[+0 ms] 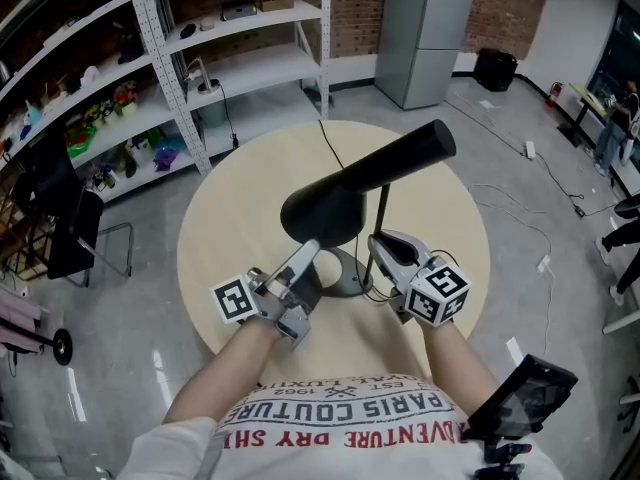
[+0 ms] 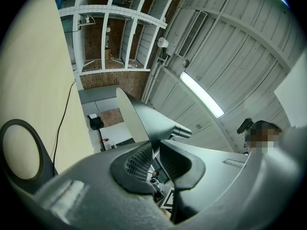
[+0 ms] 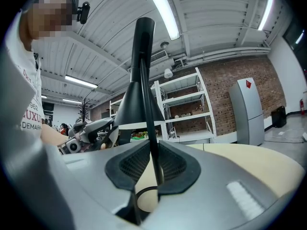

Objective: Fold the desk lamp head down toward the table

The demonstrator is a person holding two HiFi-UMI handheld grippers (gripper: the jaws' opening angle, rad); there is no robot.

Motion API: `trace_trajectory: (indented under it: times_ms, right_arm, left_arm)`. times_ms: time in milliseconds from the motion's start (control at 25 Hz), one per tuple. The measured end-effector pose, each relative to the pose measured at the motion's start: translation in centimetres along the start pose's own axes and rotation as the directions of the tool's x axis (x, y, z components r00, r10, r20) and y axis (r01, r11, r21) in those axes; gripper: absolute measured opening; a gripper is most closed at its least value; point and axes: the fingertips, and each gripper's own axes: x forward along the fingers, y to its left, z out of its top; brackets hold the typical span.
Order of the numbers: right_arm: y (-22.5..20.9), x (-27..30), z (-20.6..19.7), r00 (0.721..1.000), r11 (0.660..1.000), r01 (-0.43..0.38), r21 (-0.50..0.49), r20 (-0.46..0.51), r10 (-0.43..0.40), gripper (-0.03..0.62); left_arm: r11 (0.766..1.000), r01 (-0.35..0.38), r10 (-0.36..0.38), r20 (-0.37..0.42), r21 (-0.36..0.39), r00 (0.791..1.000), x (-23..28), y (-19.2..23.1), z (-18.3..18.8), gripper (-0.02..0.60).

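Note:
A black desk lamp stands on the round pale table [image 1: 225,233]. Its long cylindrical head [image 1: 400,158] widens into a cone shade [image 1: 322,213] and is tilted, shade end lowest. My left gripper [image 1: 312,253] is shut on the shade's rim; in the left gripper view the rim [image 2: 139,114] runs down between the pads [image 2: 138,162]. My right gripper [image 1: 378,243] is shut on the thin upright stem [image 1: 382,206], which shows pinched between the pads [image 3: 170,164] above the ring base [image 3: 144,195]. The ring base [image 1: 348,276] lies between both grippers.
The lamp's black cord [image 1: 330,146] trails across the table's far edge. White metal shelves [image 1: 230,58] and a grey cabinet [image 1: 425,28] stand beyond the table. A black chair [image 1: 60,223] is at the left, and a black device [image 1: 525,393] at the lower right.

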Motion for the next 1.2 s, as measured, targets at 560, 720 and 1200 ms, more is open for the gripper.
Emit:
trace_trajectory:
  times_ms: [560,720,1200]
  right_arm:
    - [-0.4,0.0,0.4,1.0,1.0,0.02,-0.002,-0.018,-0.02,0.061]
    - [-0.2,-1.2,0.2,0.998,0.997,0.045,-0.069,-0.038,-0.048,0.066]
    - [11.1,-8.4,2.6,0.996,0.999,-0.027,-0.041,-0.086,0.023,-0.003]
  left_arm:
    - [1.0,-0.019,0.019,-0.021,-0.013,1.0,0.6,0.2,-0.4,0.06]
    - [0.973,-0.119,0.143,-0.114,0.197,0.983,-0.4,1.2,-0.5,0.092]
    - [0.623,-0.04,0.487,-0.347,0.781,0.802,-4.3,-3.9,-5.7,0.0]
